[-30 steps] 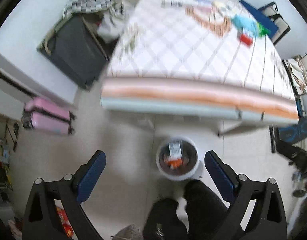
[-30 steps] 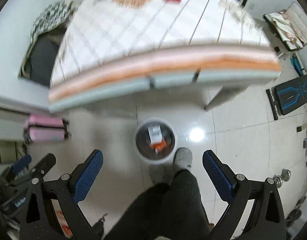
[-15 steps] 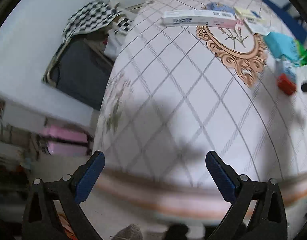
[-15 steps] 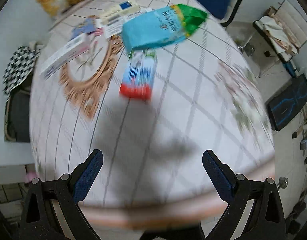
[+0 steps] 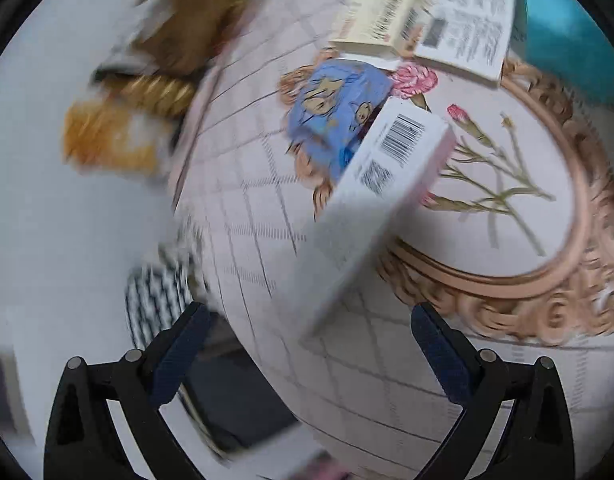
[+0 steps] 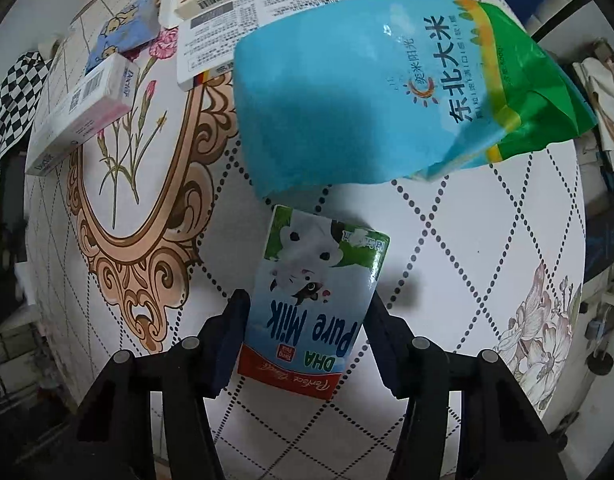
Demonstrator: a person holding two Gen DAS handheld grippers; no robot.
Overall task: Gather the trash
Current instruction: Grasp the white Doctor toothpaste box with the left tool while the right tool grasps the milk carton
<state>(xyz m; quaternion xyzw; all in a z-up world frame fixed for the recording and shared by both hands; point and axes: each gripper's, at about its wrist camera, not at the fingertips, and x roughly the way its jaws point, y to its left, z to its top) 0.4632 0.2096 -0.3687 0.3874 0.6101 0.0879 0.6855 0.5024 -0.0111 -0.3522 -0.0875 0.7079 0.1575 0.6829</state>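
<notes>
The right claw [image 6: 307,336] points down at the counter [image 6: 487,240], its jaws closing with the milk carton [image 6: 311,304] lying flat between them, the pads at the carton's two long sides. Just beyond the carton lies a blue rice bag [image 6: 367,92]. The left claw [image 5: 307,364] stands wide apart with nothing in it, above the counter near a long white box [image 5: 371,208] that leans on a small blue pack [image 5: 335,108].

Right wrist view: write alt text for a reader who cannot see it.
The right gripper points down at a patterned tablecloth, its jaws closing around a Pure Milk carton lying flat between them. Just beyond the carton lies a blue and green rice bag, with a white box and papers further left.
</notes>
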